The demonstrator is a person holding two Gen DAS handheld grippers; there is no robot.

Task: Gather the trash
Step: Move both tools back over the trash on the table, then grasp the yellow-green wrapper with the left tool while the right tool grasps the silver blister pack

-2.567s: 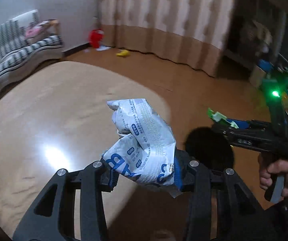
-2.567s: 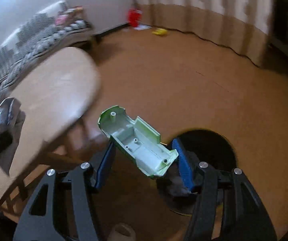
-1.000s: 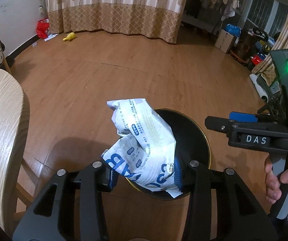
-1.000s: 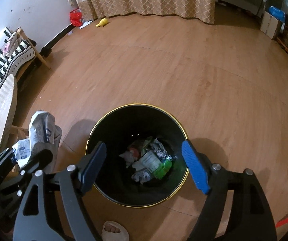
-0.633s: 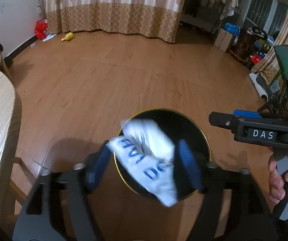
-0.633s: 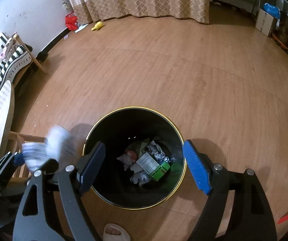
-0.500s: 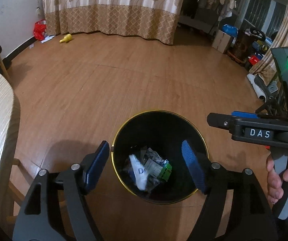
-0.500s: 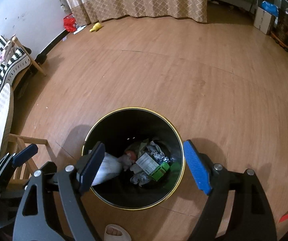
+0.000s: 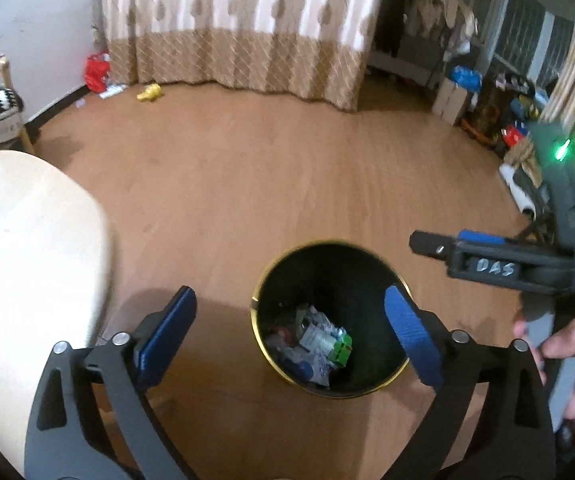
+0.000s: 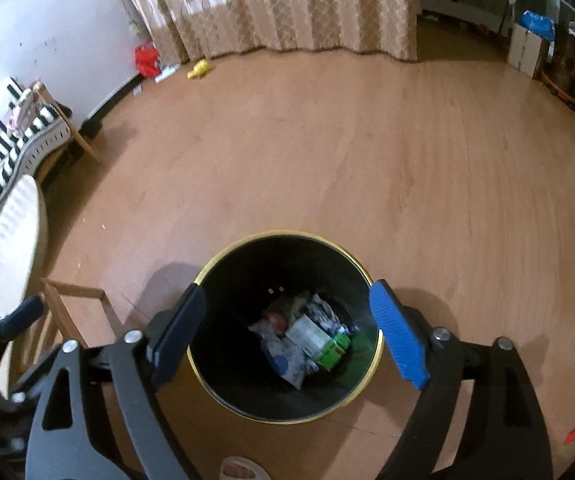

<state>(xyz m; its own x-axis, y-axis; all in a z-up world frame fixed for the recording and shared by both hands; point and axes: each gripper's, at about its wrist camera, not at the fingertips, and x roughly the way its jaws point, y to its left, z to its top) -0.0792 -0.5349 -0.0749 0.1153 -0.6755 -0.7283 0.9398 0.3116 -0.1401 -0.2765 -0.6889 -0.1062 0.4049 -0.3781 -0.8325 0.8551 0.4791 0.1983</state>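
Both tools are empty and spread wide over the bin, so the drop-off step looks finished and the next step, by the look of it, is to go and fetch more rubbish.

In the right wrist view, the right tool point(image 10: 287, 332) fills the bottom of the frame, its blue pads wide apart with nothing between them. Framed right between those pads, in the lower middle of the frame, is the black trash bin point(image 10: 283, 414) with its gold rim. At its bottom lies the collected trash point(image 10: 307, 340): crumpled white wrappers, a green box and something red.

In the left wrist view, the left tool point(image 9: 287, 332) is likewise wide open and holds nothing. The bin sits in the lower middle of that frame, nearer the tool's right pad than its left. The light wooden table point(image 9: 27, 248) takes up the left of the frame, just beside the left pad.

Further off, across the bare wooden floor point(image 10: 327, 140), a small yellow object point(image 10: 199, 69) and a red bag point(image 10: 146, 58) lie in the upper left of the right view, at the foot of the curtain point(image 10: 287, 8). Whether they count as trash cannot be told. If they do, reaching them calls for carrying an open tool well away from the bin, lowering it to the floor and closing it on one item.
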